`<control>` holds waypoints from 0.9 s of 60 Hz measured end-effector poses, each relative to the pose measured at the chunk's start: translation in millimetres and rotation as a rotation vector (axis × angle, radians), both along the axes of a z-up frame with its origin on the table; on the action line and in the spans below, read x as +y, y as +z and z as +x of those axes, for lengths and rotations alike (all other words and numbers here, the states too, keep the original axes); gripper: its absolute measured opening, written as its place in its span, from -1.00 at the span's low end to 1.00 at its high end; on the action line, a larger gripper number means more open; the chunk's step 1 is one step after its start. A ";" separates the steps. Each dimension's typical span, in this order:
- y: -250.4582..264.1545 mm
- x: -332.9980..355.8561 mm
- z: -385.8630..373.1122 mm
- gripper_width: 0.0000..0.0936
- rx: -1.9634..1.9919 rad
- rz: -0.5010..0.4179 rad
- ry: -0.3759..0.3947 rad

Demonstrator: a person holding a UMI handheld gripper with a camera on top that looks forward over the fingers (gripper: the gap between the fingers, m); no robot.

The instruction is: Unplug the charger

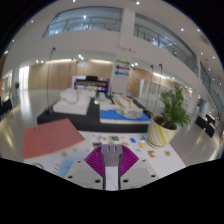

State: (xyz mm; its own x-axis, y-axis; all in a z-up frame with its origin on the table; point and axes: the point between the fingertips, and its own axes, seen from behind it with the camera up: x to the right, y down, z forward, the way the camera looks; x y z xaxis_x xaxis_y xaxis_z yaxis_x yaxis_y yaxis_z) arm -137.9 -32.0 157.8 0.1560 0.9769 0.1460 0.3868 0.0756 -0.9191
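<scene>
My gripper (111,162) is shut on a small charger (111,151). The charger has a grey top and a white body that runs down between the two purple pads (95,160). Both pads press on its sides. It is held up above a white table (170,152). No socket or power strip shows in this view, and I cannot see a cable.
A red mat (50,137) lies on the table ahead to the left. Small colourful cards (140,143) lie scattered just beyond the fingers. A green plant in a yellow pot (165,127) stands ahead to the right. Beyond is a large hall with white displays (85,100).
</scene>
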 end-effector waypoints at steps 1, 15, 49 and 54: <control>-8.1 12.7 2.6 -0.67 -0.020 0.008 -0.007; -118.1 98.4 4.5 -0.54 -0.238 -0.023 -0.029; 18.7 107.7 141.5 0.82 -0.272 -0.082 0.008; 48.5 102.1 202.3 0.81 -0.280 -0.095 0.016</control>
State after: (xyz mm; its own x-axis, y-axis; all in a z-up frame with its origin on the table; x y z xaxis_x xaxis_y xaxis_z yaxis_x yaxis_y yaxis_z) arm 64.3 70.1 206.2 0.1070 0.9903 0.0890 0.6259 0.0024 -0.7799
